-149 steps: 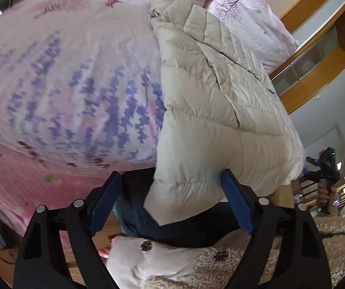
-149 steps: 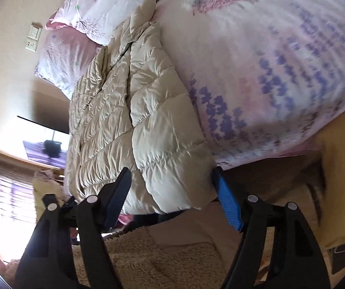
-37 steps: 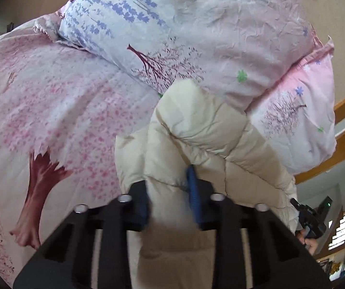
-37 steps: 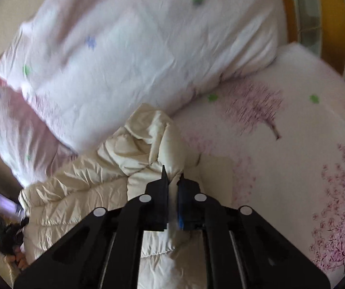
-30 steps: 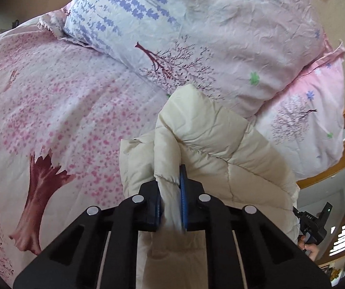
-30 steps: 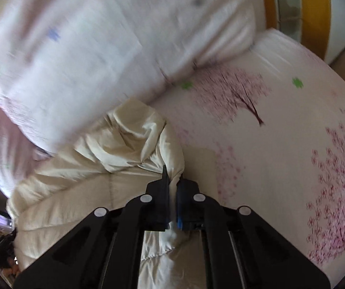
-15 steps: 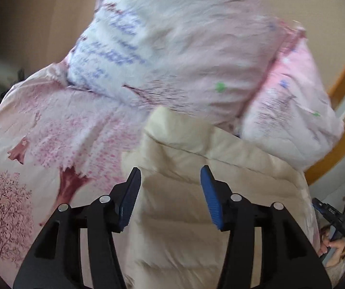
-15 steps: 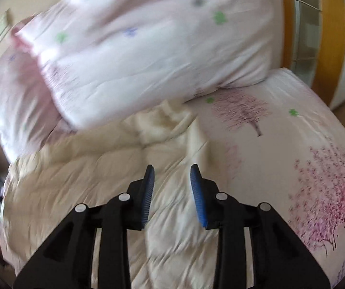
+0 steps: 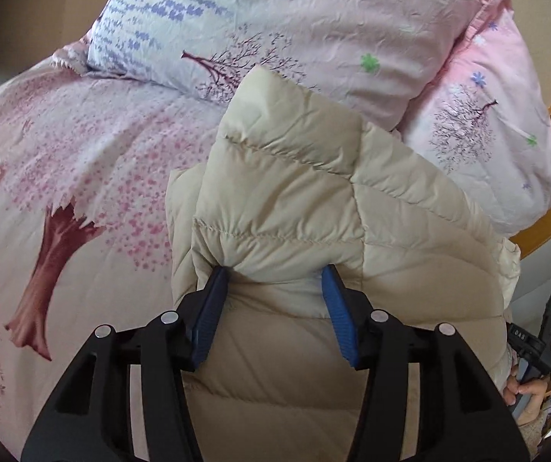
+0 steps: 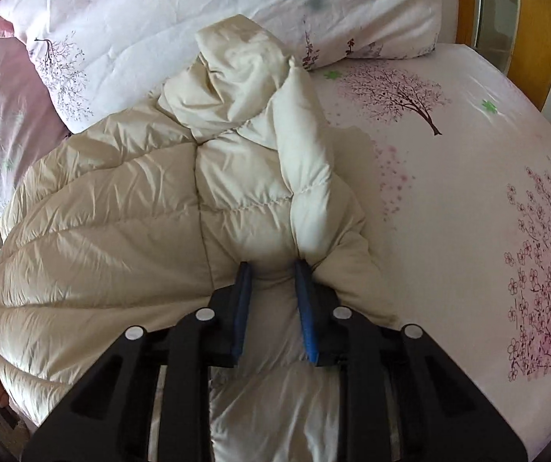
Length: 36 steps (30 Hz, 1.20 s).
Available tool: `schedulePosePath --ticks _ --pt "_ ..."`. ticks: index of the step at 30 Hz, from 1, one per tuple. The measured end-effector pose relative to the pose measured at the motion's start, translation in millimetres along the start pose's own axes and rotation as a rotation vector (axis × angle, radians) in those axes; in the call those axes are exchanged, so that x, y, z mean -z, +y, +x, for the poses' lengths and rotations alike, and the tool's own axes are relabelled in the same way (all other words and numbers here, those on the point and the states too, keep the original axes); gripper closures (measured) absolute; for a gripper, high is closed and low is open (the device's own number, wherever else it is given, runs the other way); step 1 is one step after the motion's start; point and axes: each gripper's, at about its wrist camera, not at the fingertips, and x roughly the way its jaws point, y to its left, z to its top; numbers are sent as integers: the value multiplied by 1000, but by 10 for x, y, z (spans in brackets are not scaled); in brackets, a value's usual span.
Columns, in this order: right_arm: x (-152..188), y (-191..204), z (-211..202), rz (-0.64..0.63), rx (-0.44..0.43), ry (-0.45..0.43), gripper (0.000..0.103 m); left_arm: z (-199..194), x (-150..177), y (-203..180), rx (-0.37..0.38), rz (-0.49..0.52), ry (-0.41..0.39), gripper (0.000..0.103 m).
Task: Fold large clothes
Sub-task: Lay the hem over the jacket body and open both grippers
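A cream quilted down jacket (image 9: pixel 314 192) lies on the bed with its top end against the pillows. My left gripper (image 9: pixel 273 281) is down on its near left part. The blue pads stand about half apart, with a puffy fold bulging between the tips. In the right wrist view the jacket (image 10: pixel 121 231) spreads to the left, its crumpled hood (image 10: pixel 237 69) at the far end. My right gripper (image 10: pixel 271 273) sits on the jacket's right edge. Its jaws are closing around a raised fold and still stand a narrow gap apart.
A pink bedspread (image 9: pixel 64 154) printed with trees, also seen beside the jacket (image 10: pixel 468 192), covers the bed. Two pillows (image 9: pixel 314 19) (image 9: pixel 487 115) lie behind the jacket. A wooden headboard (image 10: pixel 525 19) runs along the far side. A hand holds a black device (image 9: pixel 537 346) at the right edge.
Both grippers let go of the pinched jacket folds, opened and lifted. They have since come back down onto the jacket, and the right one's jaws have narrowed.
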Motion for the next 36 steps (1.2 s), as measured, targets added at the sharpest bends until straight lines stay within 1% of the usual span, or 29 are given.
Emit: schedulePosePath --ticks 2,3,4,6,8,9,10,11,12,13,14,18,22,24,25,26,27,29,30,32,33,34,36 --pt "-1 -10 -5 -1 -8 3 79 -5 15 11 -3 -4 -3 50" --pt "-44 -30 -26 5 -16 8 79 -12 16 25 -3 -12 -4 52" --pt "-24 -64 -35 13 -23 11 79 -28 16 50 -4 -23 -7 56" --pt "3 -126 -78 34 -35 22 80 -53 13 127 4 -46 -17 60" --pt "30 -191 -139 54 -47 15 80 -94 37 142 16 -49 -22 60" --pt "42 -220 -199 60 -57 4 78 -131 60 145 23 -55 -21 59" --pt "70 -242 -279 66 -73 -8 71 -192 87 155 48 -65 -16 55" --pt "109 -286 -378 83 -104 -24 60 -260 114 168 74 -72 -14 53" --pt "155 -367 -502 115 -148 -45 55 -335 140 187 99 -80 -18 45" --pt "212 -403 -542 134 -166 -51 49 -451 182 224 123 -91 -31 38" --pt "259 -482 -616 169 -191 -51 47 -535 212 258 132 -100 -40 36" --pt "448 -755 -745 303 -230 -21 41 -833 392 452 159 -167 -50 34" --pt "680 -1011 -770 458 -264 26 39 -986 694 721 171 -277 -15 34" --pt "813 -1088 -735 533 -339 63 38 -996 807 792 195 -321 9 34" --pt "834 -1114 -695 550 -365 74 35 -979 864 806 215 -343 26 34" --pt "868 -1117 -662 572 -396 85 33 -952 901 798 230 -360 38 34" --pt "880 -1109 -645 581 -408 92 32 -942 935 796 238 -370 44 34" --pt "938 -1130 -664 610 -399 111 32 -902 1009 733 244 -389 64 34" --pt "966 -1138 -673 626 -410 115 32 -891 1040 696 248 -398 71 34" --pt "1052 -1174 -721 676 -411 115 32 -871 1094 625 269 -416 76 34" --pt "1082 -1181 -762 685 -431 95 31 -862 1107 590 278 -424 75 34" --pt "1088 -1158 -763 670 -447 91 28 -841 1106 546 288 -424 74 34" --pt "1074 -1116 -723 657 -458 109 27 -794 1087 488 275 -423 75 34"
